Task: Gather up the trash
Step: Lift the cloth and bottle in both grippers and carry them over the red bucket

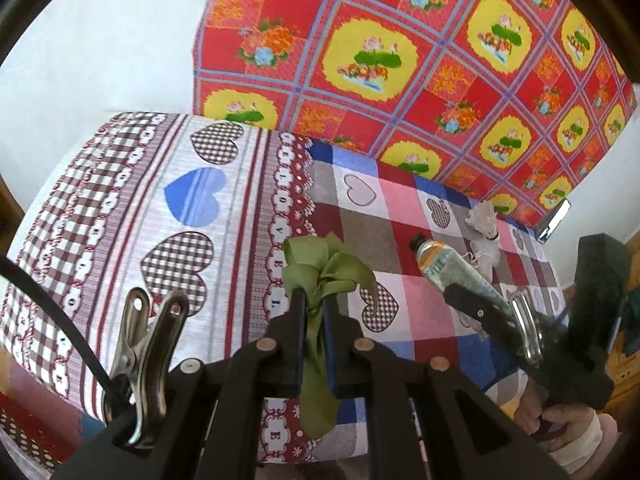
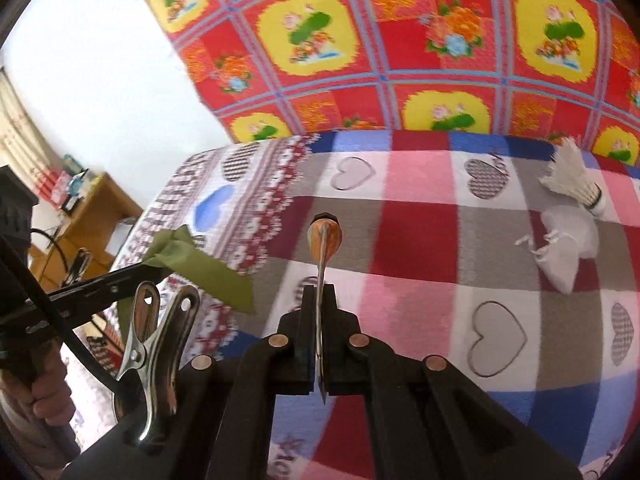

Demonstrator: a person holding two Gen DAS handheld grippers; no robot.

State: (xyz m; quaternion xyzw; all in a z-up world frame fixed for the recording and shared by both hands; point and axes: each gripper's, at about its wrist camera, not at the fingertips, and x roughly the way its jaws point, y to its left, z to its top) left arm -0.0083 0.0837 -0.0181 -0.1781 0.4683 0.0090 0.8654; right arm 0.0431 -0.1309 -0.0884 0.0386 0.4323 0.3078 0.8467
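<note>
Holding two bits of trash at once, the person could drop either one. The green ribbon [image 1: 320, 280] is soft and floppy, and its long tail hangs down between the arms of the left gripper [image 1: 314, 300], so it could slide out or snag on something if the hand swings fast. The squeezed paint tube [image 2: 324, 240] is thin and flat where the right gripper [image 2: 319, 300] pinches it, and its heavy capped end sticks out far in front, so I think it could tip or slip if the grip is not firm. Both grippers are closed tight, the left one on the ribbon and the right one on the flat tail of the tube, and both pieces are up off the checked bedspread [image 2: 420, 240] with hearts. Still lying on the bed, well apart from both grippers, are a white shuttlecock [image 2: 576, 184] and a small white cloth pouch [image 2: 568, 244] just beside it, close to the red flowery blanket [image 2: 400, 40]. Those may get forgotten.
</note>
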